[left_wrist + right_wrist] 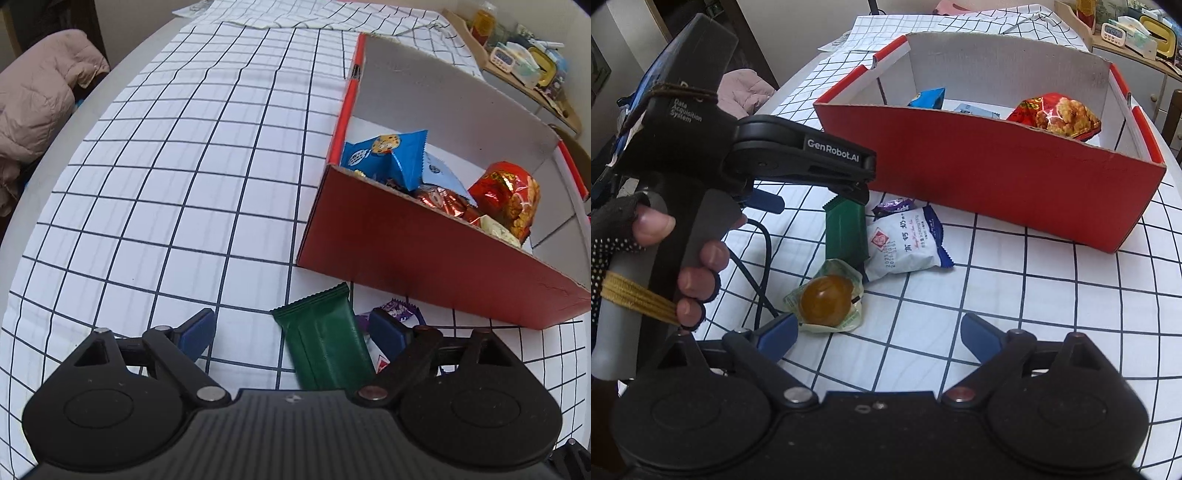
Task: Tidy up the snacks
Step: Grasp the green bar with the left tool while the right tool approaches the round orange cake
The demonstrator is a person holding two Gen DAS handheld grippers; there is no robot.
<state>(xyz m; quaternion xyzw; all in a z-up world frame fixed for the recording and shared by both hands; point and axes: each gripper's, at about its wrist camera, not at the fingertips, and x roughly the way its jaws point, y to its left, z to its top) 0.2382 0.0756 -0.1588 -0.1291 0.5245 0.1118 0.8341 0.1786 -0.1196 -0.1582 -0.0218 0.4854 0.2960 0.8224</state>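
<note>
Snacks: four lie loose on the checked cloth (1015, 295) just in front of the red box (997, 177), which already holds several packets. Largest is the white pack (905, 242), then the green bar (327, 345), the round sweet (824, 298) and the purple wrapper (894, 206).

The left gripper (291, 334) straddles the green bar, wide open, holding nothing; lower squarely and pinch across its width. The right gripper (879, 338), equally wide and empty, hangs near the sweet.

Only the right view shows the sweet and the gloved hand (646, 258); the left shows the box's contents better.

Box (997, 177) on the tablecloth (1015, 295), snack packets (905, 243) lying just before it, more packets (506, 195) inside it
</note>
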